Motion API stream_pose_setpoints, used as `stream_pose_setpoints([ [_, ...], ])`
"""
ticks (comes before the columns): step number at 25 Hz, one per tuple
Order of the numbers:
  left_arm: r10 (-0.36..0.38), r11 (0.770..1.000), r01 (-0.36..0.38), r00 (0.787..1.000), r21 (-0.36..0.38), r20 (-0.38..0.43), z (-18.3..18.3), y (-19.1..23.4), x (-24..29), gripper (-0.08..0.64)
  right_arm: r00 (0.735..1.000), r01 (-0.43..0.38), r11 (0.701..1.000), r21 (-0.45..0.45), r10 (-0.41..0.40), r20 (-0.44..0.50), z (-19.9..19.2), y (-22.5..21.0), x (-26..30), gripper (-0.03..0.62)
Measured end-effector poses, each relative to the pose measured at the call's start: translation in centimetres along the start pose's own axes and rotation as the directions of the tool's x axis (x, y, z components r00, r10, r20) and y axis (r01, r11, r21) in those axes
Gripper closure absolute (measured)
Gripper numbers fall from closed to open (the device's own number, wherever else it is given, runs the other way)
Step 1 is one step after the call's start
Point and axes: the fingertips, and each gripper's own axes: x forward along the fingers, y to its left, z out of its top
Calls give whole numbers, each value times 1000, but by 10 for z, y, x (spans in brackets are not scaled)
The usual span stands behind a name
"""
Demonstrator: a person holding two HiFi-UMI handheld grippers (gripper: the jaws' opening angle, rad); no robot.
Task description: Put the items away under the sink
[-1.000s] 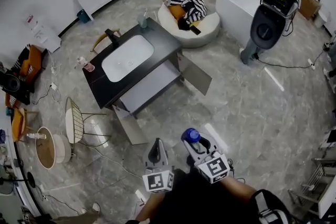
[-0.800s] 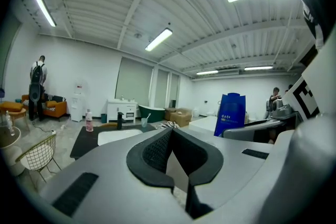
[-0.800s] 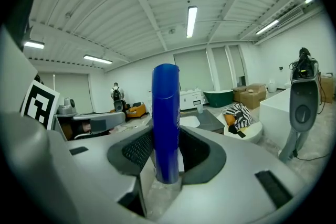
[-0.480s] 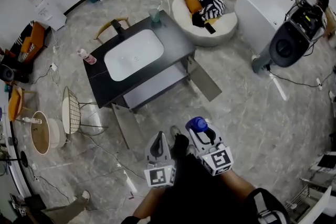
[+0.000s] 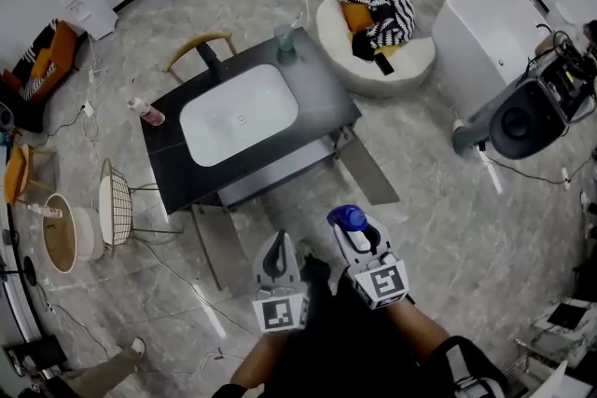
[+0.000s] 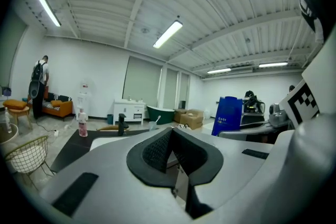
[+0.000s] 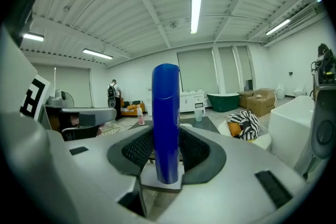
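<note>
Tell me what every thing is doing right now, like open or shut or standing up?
Right gripper: shut on the blue bottle.
Blue bottle: upright between the jaws.
Left gripper: shut, empty.
Cabinet doors: both swung open.
Pink bottle: standing upright.
Cup: standing upright.

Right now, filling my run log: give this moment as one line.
left gripper: shut, empty | right gripper: shut on blue bottle | sink cabinet: doors open
</note>
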Motion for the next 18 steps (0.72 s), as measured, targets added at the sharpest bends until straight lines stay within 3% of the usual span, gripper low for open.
stream_pose_setpoints([
  [5,67,998,-67,998,-12,16,-25,0,27,545,999,-40,999,-9,40,-22,-31,-32,41,445],
  [10,154,987,-153,988,-50,29,-66,1,49,545,991,-113,994,-8,112,-70,-96,-56,84,445],
  [18,186,980,-184,982,-74,23,-186,25,98,545,988,-135,991,-1,134,-80,-220,-79,157,445],
])
